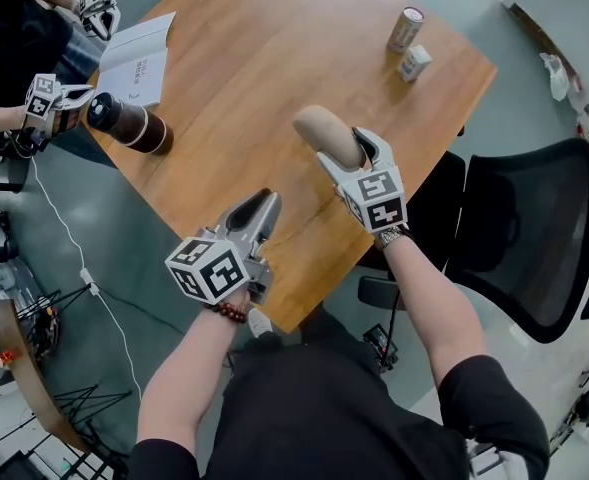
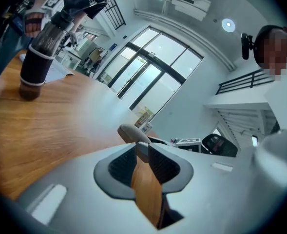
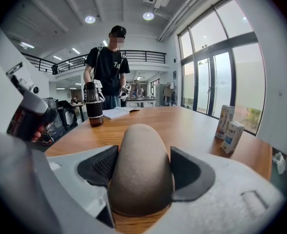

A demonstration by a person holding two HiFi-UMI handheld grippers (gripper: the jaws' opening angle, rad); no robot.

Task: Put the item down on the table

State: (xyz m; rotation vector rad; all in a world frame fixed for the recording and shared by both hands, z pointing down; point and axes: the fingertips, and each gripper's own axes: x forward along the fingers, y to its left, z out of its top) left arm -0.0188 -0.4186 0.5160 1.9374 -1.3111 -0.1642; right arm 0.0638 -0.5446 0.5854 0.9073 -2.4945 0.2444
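Observation:
A tan, rounded oblong item sits between the jaws of my right gripper, held a little above the wooden table near its front edge. In the right gripper view the item fills the gap, both pads pressing its sides. My left gripper hovers over the table's front edge, left of and below the item. Its fingers are drawn together at the tips with nothing between them. The item's end shows just beyond them.
Another person at the far left holds a dark bottle with a gripper; an open booklet lies beside it. A can and a small carton stand at the far right corner. A black office chair is right of the table.

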